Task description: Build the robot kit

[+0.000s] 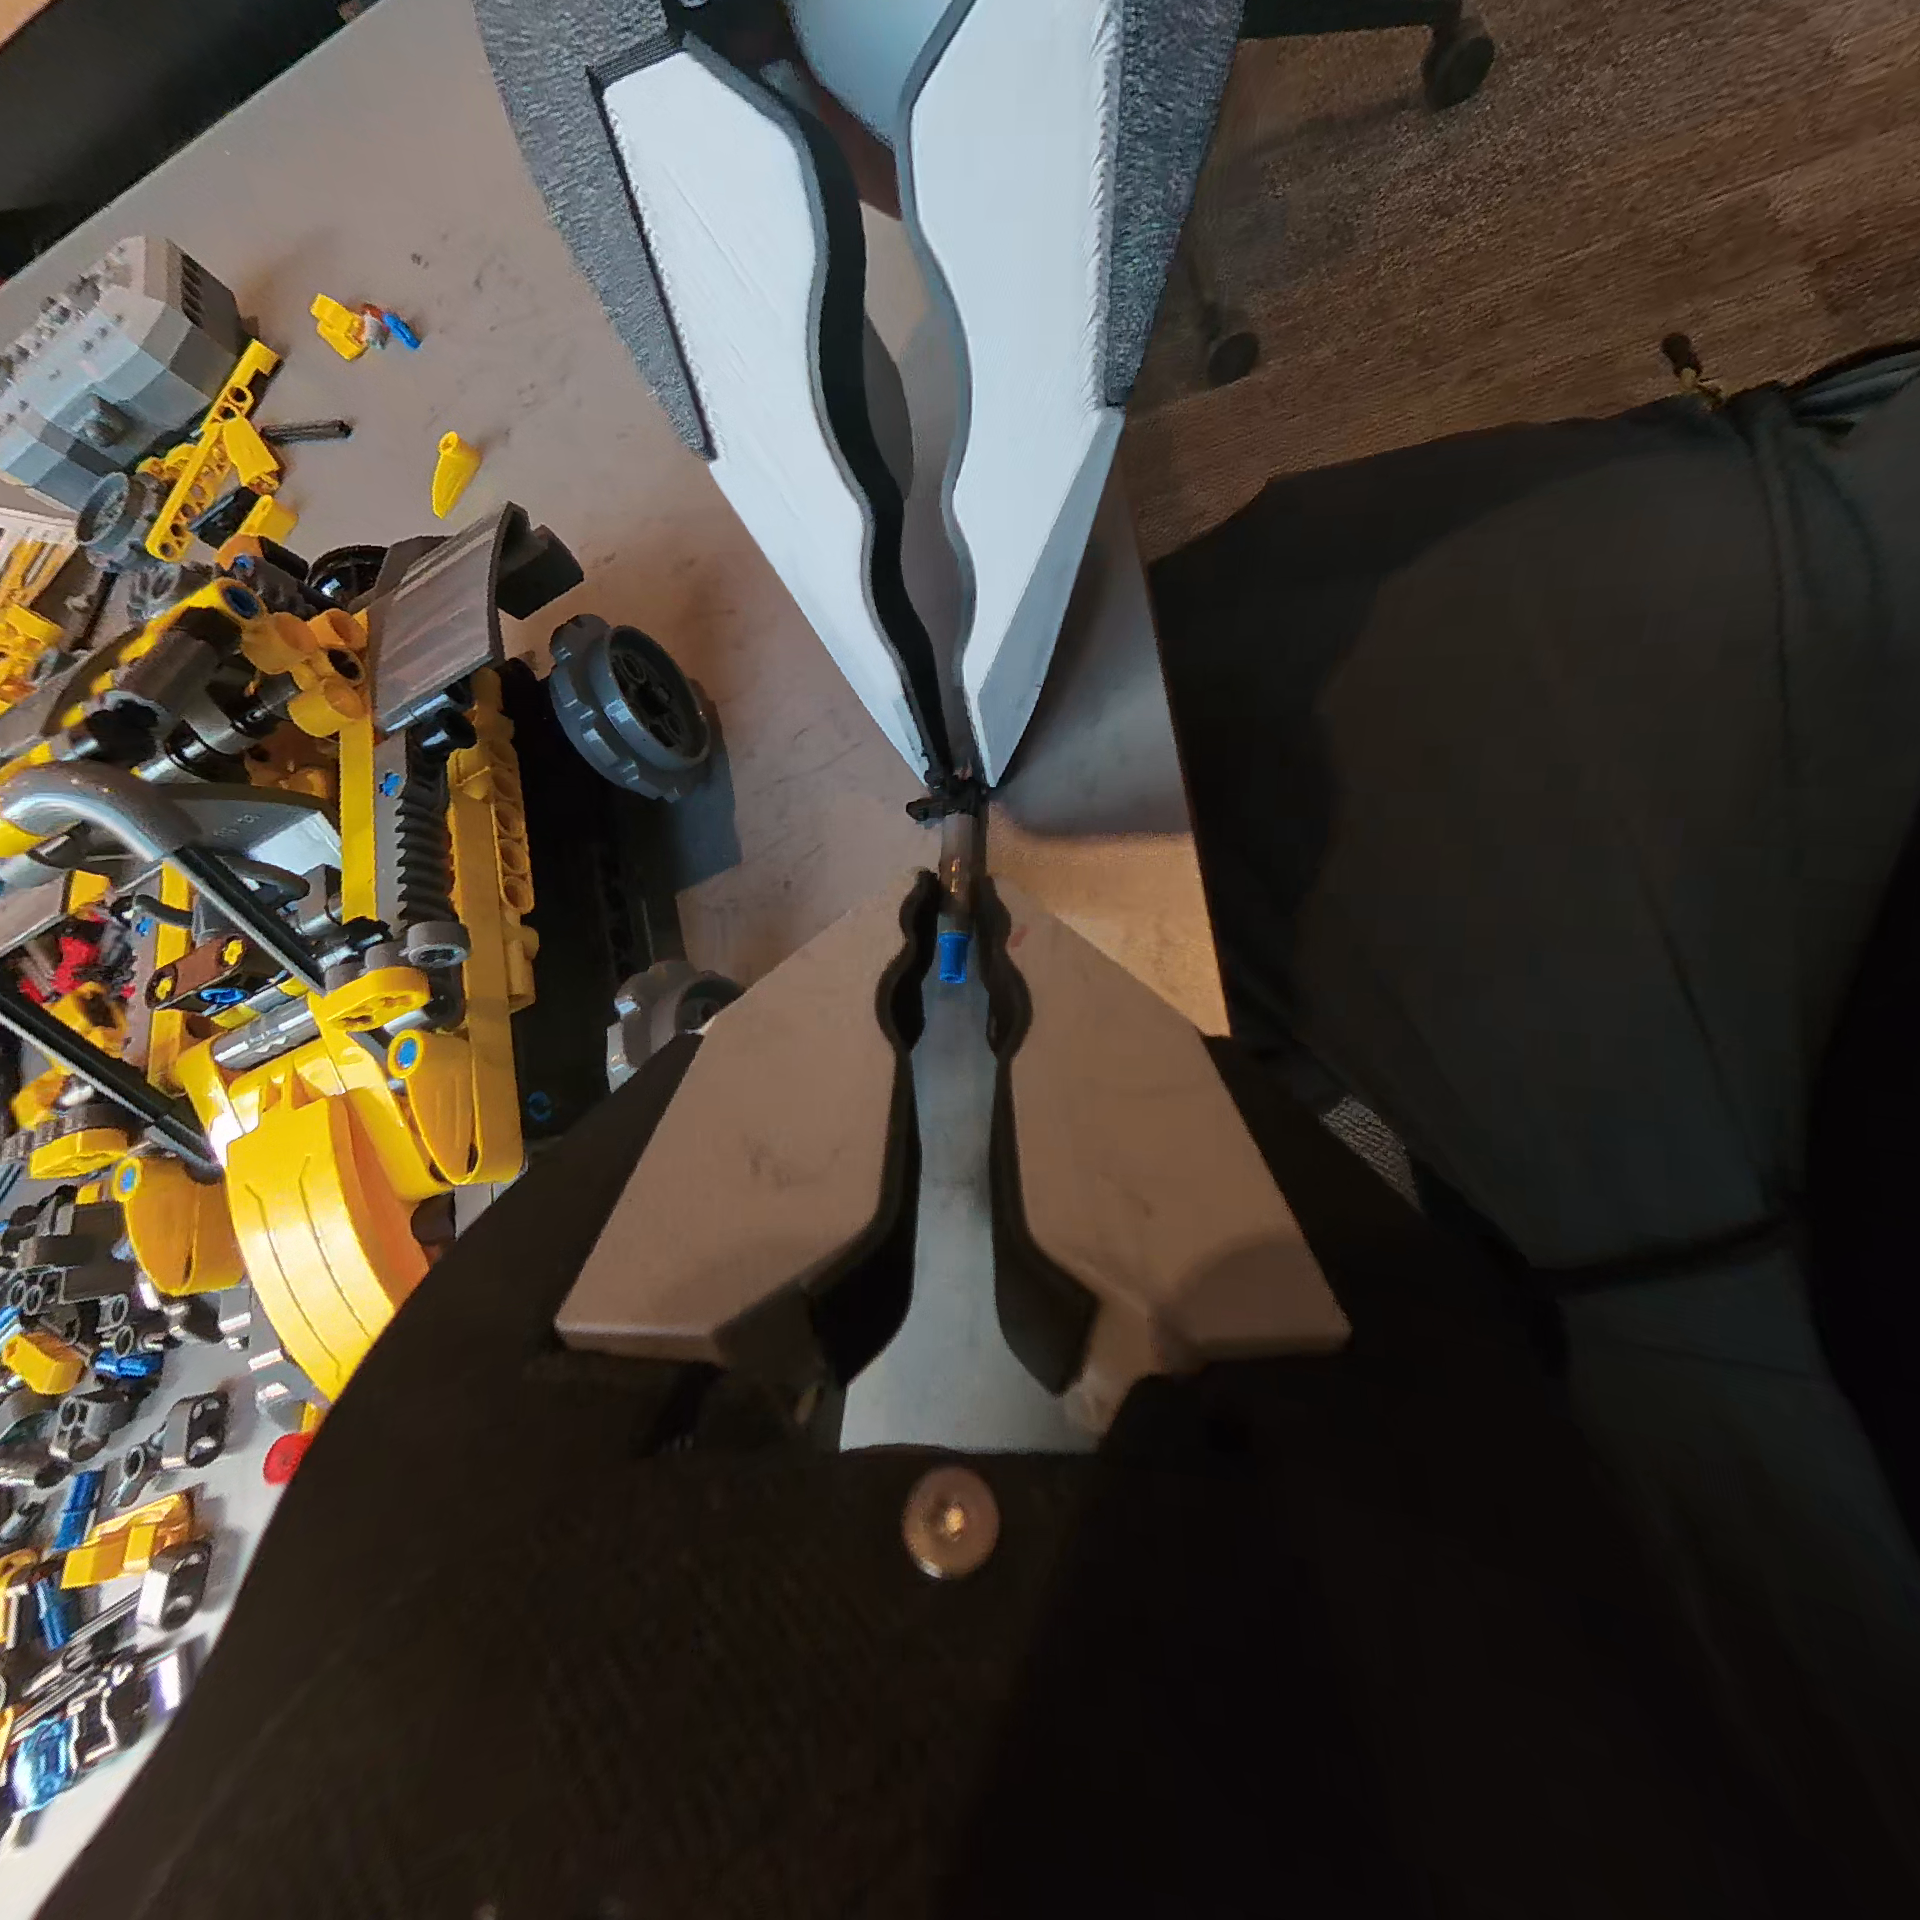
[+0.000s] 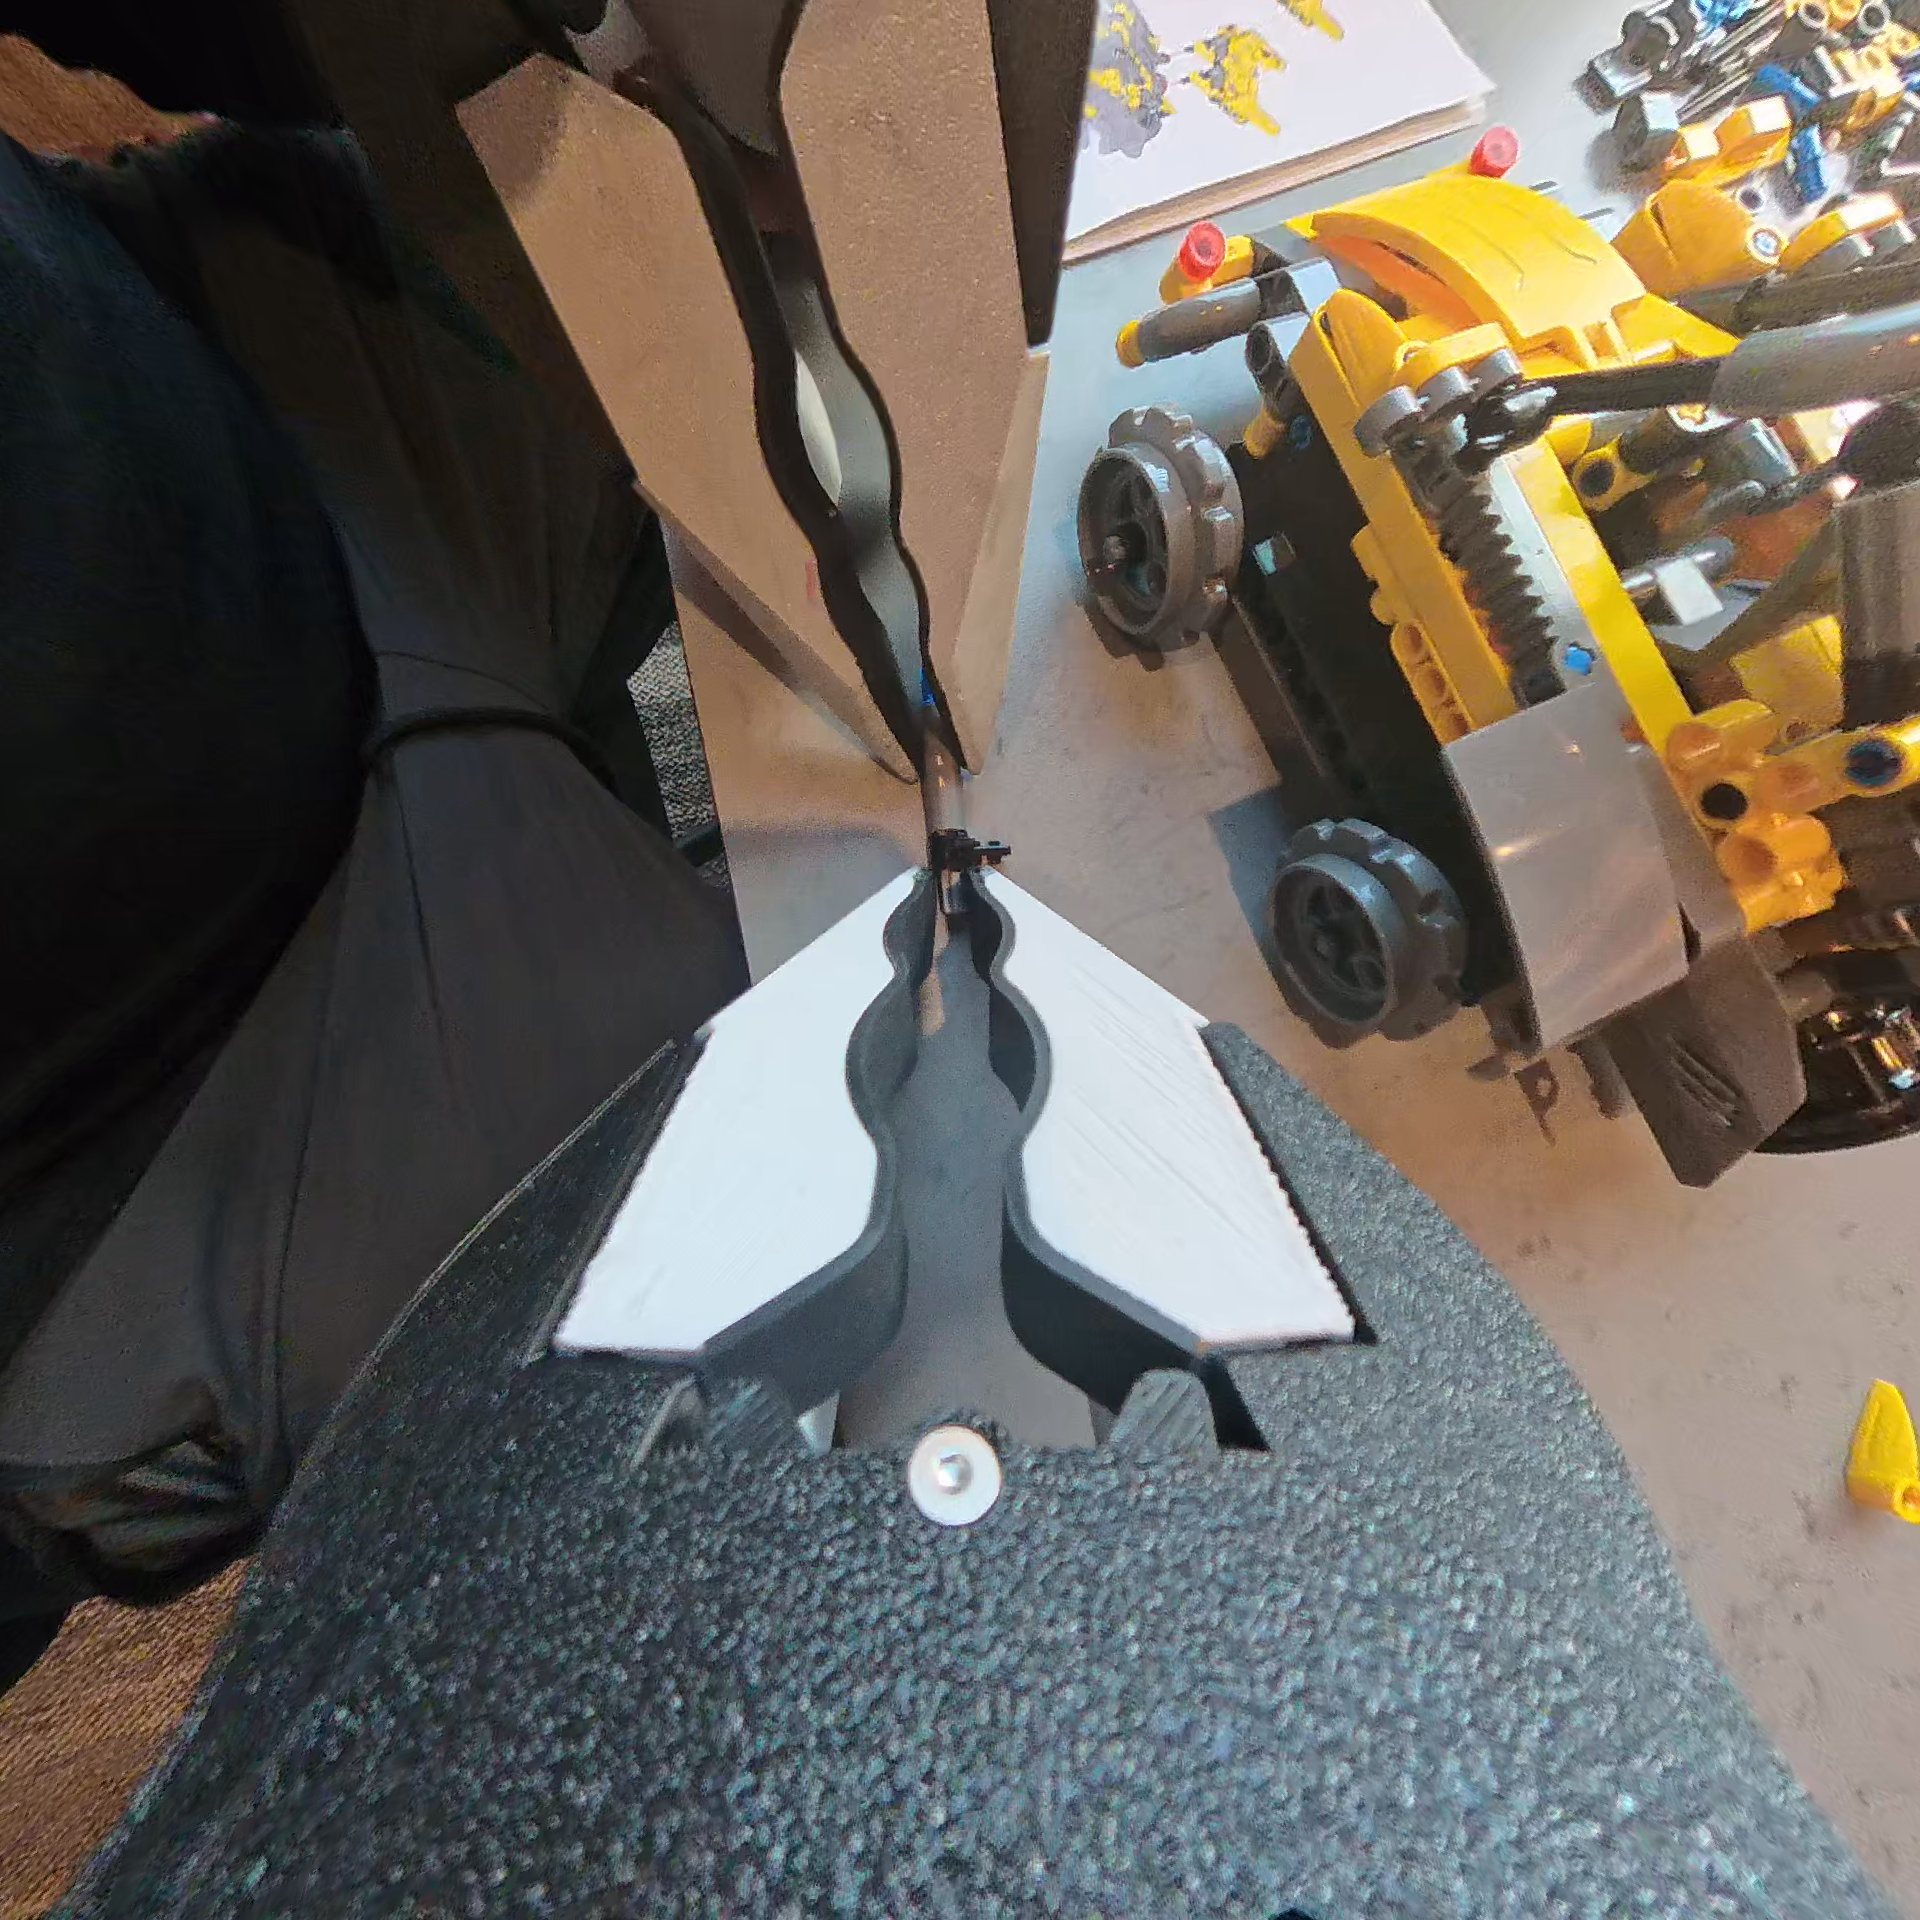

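Note:
My left gripper [image 1: 954, 894], with tan fingers, is shut on a short grey connector piece [image 1: 956, 852] that has a blue pin [image 1: 953, 956] at its rear end. My right gripper [image 2: 948, 883], with white fingers, is shut on a small black pin [image 2: 961, 847]. The two grippers meet tip to tip above the table's near edge. The black pin [image 1: 943, 806] touches the front end of the grey piece [image 2: 940, 795]. The right gripper [image 1: 951, 774] enters the left wrist view from the top. The left gripper [image 2: 940, 764] enters the right wrist view from the top.
A yellow and black model vehicle [image 1: 343, 831] with grey wheels [image 2: 1158, 535] stands on the table beside the grippers. Loose parts [image 1: 94, 1455], a grey block unit [image 1: 104, 374], a yellow piece [image 2: 1883, 1455] and a booklet [image 2: 1247, 94] lie around it. A person's dark clothing [image 1: 1558, 831] is close. Only a small space, under 4 cm, lies between the two pairs of fingers. About 35 cm separates my right fingertips from the grey block unit [image 1: 104, 374].

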The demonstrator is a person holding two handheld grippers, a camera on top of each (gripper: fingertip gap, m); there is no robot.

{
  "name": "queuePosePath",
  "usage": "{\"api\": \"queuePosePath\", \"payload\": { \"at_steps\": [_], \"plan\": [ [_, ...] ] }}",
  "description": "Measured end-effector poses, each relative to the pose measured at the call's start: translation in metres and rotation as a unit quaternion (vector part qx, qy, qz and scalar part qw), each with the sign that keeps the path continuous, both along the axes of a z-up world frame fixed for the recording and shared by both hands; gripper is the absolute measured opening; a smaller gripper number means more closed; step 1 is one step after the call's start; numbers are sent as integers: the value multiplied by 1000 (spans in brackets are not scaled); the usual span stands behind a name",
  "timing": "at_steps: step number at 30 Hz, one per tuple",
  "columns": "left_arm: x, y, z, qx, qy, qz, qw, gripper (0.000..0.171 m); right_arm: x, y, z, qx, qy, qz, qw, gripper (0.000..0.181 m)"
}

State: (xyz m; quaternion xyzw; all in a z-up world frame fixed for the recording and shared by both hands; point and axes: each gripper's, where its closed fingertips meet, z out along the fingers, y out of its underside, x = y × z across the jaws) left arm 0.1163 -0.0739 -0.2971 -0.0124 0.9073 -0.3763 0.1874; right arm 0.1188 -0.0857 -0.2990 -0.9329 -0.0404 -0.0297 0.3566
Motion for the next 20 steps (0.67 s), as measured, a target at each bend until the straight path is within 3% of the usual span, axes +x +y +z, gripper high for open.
{"api": "queuePosePath", "payload": {
  "at_steps": [5, 11, 20],
  "plan": [
    [0, 0, 0, -5, 21, 1, 1000, 3, 0, 1, 0, 13, 5, 1, 1000, 3],
    [0, 2, -1, -20, 101, 1, 995, 4, 1, 3, 0, 35, -1, 7, 999, 3],
    [-1, 2, -1, -13, 64, -5, 998, 3, 0, 3, 0, 38, -15, 10, 999, 3]
  ]
}}
